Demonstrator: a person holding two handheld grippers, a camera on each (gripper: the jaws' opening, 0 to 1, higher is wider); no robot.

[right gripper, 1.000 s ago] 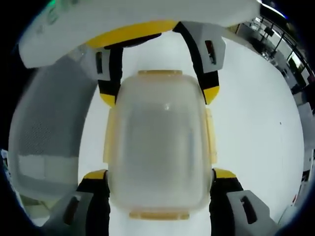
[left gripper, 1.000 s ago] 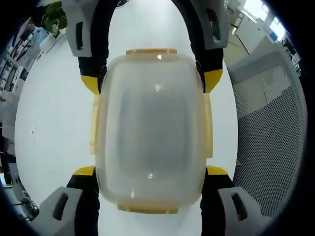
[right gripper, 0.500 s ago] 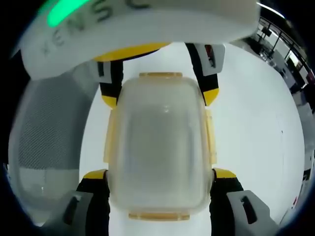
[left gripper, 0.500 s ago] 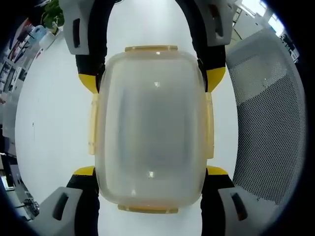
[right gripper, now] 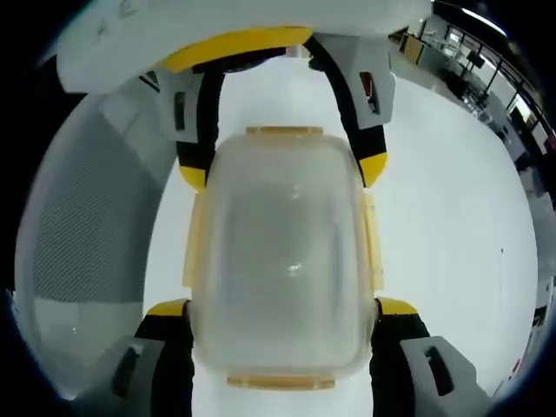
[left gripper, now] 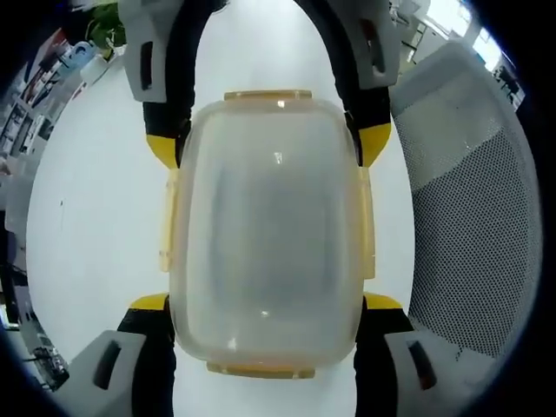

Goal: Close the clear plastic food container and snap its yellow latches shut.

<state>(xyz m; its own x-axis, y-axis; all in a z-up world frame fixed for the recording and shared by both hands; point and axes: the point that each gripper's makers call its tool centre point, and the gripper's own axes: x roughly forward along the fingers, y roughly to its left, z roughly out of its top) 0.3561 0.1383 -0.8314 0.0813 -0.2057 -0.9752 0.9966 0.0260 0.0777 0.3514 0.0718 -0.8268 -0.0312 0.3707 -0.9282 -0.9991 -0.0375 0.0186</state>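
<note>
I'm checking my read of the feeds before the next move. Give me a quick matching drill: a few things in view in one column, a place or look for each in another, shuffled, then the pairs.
Things:
1. container
2. latches
3. mesh chair back
4. table

Descriptions:
A. plain white surface under everything
B. grey, perforated, at the right of the left gripper view
C. cloudy clear plastic, flanked by both grippers' jaws
D. pale yellow tabs along the container's edges

Pairs: 1-C, 2-D, 3-B, 4-A
</note>
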